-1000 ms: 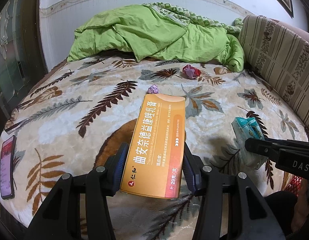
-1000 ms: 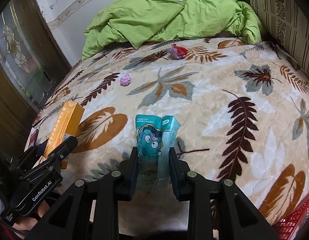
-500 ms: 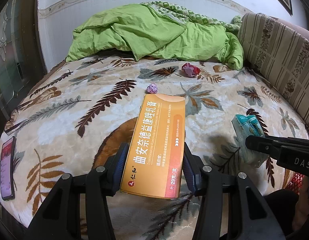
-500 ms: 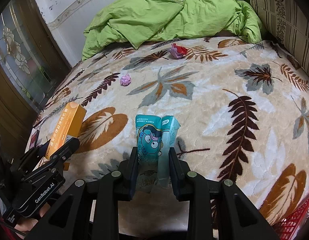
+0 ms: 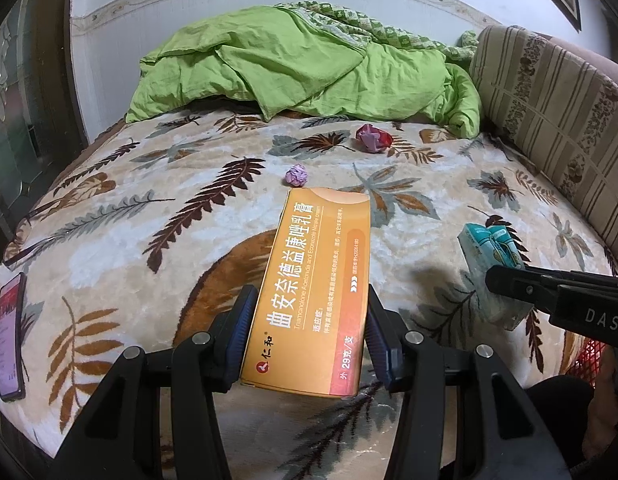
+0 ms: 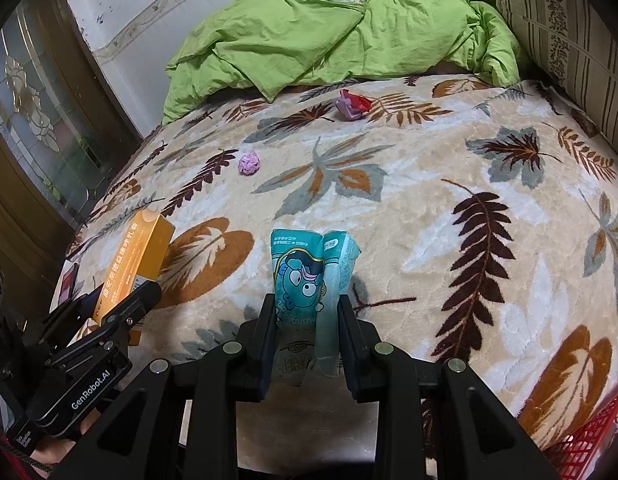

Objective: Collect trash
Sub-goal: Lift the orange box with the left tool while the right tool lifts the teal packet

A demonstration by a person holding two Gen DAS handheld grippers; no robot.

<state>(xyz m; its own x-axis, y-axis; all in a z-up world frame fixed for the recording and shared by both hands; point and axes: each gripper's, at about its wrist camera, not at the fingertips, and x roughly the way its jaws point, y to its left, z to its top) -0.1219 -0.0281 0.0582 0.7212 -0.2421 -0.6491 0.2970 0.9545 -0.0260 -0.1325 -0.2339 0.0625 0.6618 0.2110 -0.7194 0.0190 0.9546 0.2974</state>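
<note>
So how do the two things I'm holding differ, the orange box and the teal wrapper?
The orange box in the left gripper is a stiff, flat-sided carton with crisp edges; the teal wrapper in the right gripper is soft, creased plastic. The box carries printed lettering, the wrapper a cartoon face. The box fills a wider jaw gap than the wrapper. Both are clamped and stick out past the fingertips above the bed.

The right hand-held gripper (image 6: 307, 320) clamps a teal snack wrapper (image 6: 309, 280) above the leaf-patterned blanket (image 6: 449, 208).

The left gripper (image 6: 125, 312) reads "GenRobot.AI"; the orange box (image 5: 309, 300) "仁和".
</note>
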